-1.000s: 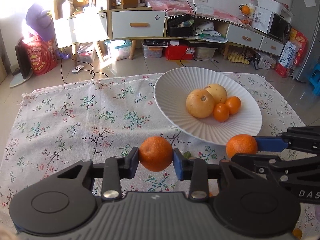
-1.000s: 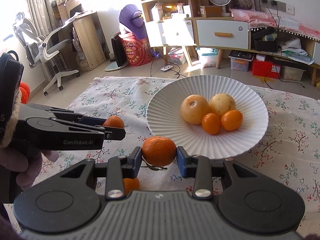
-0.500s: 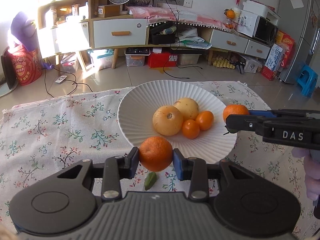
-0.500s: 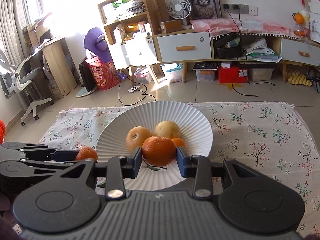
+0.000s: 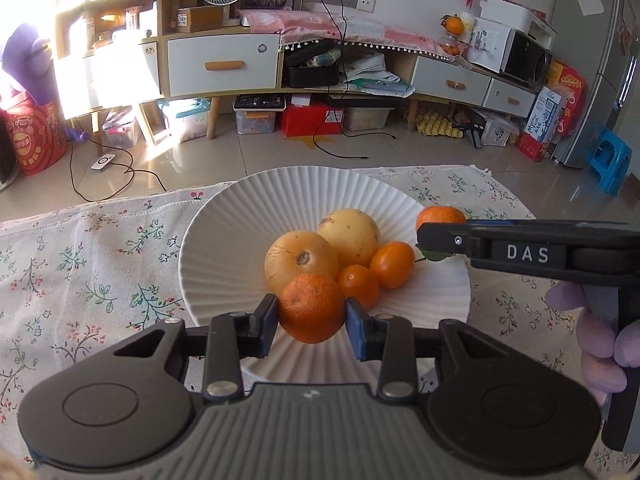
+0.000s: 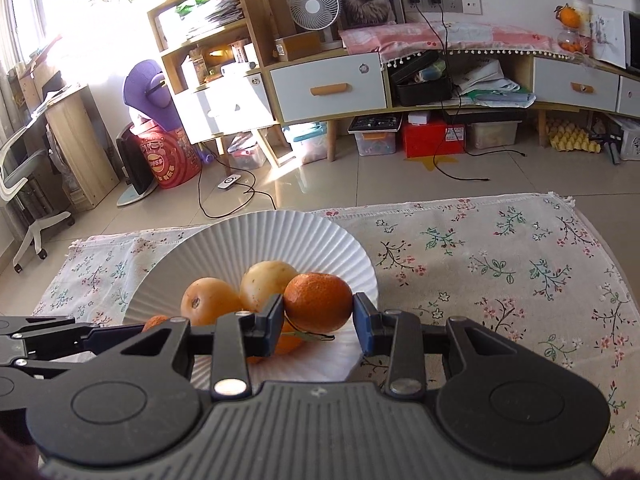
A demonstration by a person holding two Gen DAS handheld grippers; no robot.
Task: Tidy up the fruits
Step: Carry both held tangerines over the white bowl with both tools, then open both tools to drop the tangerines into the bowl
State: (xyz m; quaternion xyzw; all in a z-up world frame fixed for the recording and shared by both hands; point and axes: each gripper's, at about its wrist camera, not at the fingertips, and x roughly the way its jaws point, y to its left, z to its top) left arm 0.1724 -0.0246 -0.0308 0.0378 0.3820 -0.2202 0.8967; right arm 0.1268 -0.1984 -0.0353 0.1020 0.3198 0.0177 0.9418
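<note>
A white ribbed plate (image 5: 224, 220) on the flowered cloth holds two round yellow fruits (image 5: 301, 258) and two small orange kumquats (image 5: 391, 264). My left gripper (image 5: 312, 322) is shut on a tangerine (image 5: 311, 302), held just above the plate's near side. My right gripper (image 6: 317, 322) is shut on a second tangerine (image 6: 318, 300), which has a stalk and a leaf and hangs over the plate (image 6: 280, 236) next to the yellow fruits (image 6: 266, 282). In the left wrist view that second tangerine (image 5: 440, 216) hangs over the plate's right rim.
The flowered cloth (image 6: 520, 264) covers the table on both sides of the plate. A gloved hand (image 5: 600, 344) holds the right gripper's handle. Beyond the table's far edge lie a tiled floor, cables, a low cabinet and storage boxes.
Both grippers have carried their tangerines from over the cloth in front of the plate to over the plate. The right gripper has swung in over the plate's right rim.
</note>
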